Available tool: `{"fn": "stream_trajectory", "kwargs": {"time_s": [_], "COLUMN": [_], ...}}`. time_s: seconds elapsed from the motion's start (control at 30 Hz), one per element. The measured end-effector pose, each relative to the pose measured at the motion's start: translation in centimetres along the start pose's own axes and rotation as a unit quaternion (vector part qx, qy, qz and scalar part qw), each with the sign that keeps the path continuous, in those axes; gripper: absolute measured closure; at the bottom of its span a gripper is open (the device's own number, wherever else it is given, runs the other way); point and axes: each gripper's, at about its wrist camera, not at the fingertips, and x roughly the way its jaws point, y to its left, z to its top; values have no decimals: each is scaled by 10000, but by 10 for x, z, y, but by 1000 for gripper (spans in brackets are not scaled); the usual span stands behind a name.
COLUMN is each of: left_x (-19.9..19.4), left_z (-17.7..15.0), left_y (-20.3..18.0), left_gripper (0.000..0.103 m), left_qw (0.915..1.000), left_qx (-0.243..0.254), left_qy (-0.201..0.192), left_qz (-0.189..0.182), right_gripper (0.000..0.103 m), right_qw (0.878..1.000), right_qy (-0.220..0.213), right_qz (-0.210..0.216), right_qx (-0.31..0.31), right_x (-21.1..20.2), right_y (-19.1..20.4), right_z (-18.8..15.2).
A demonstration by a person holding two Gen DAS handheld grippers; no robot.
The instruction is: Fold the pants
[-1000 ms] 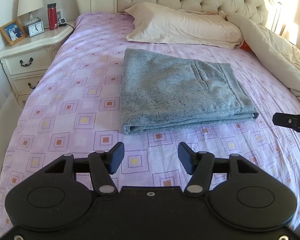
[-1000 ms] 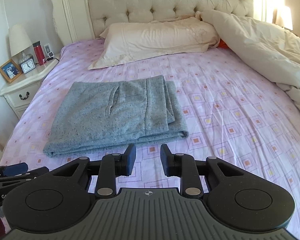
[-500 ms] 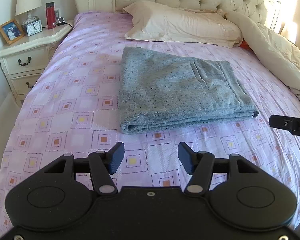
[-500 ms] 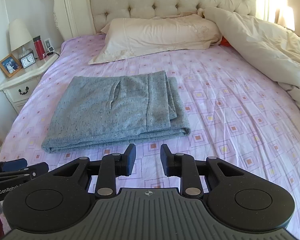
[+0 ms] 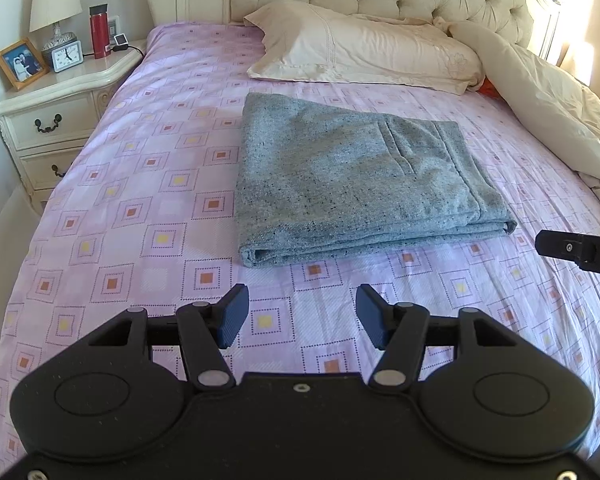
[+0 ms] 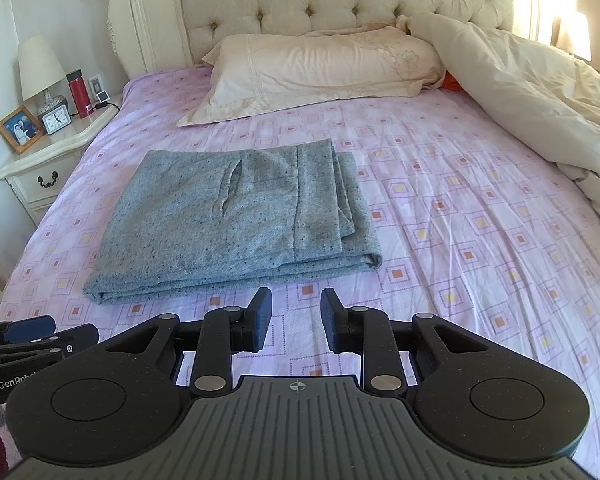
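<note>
From the left wrist, the gray pants (image 5: 352, 184) lie folded into a neat rectangle on the pink sheet (image 5: 140, 208), just below the pillow (image 5: 364, 54). The left gripper (image 5: 298, 316) hangs short of their near edge, jaws apart with nothing between them, only sheet showing in the gap. The tip of the right gripper (image 5: 580, 250) pokes in at the right edge.

From the right wrist, the pants (image 6: 228, 220) sit left of center, pocket slit up, clear of the rumpled duvet (image 6: 540, 100). The right gripper (image 6: 294, 316) is released too, its gap narrower and empty, apart from the cloth.
</note>
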Motion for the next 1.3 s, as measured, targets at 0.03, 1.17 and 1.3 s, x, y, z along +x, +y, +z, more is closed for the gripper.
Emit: {"fn": "stream_trajectory", "kwargs": {"time_s": [0.03, 1.17, 1.3], "left_x": [0, -2, -1], "left_z": [0, 0, 0], "left_y": [0, -4, -4], "left_gripper": [39, 39, 39], "left_qw": [10000, 9999, 9999], "left_qx": [0, 138, 160], "left_qy": [2, 5, 17], "left_qz": [-7, -22, -23], "right_gripper": [77, 77, 77], "right_qw": [10000, 9999, 9998], "right_qy": [1, 51, 62], "right_qz": [2, 67, 90], "right_qx": [-8, -118, -144], "right_x": [0, 2, 2], "right_y": [0, 3, 3], "right_z": [0, -3, -3]}}
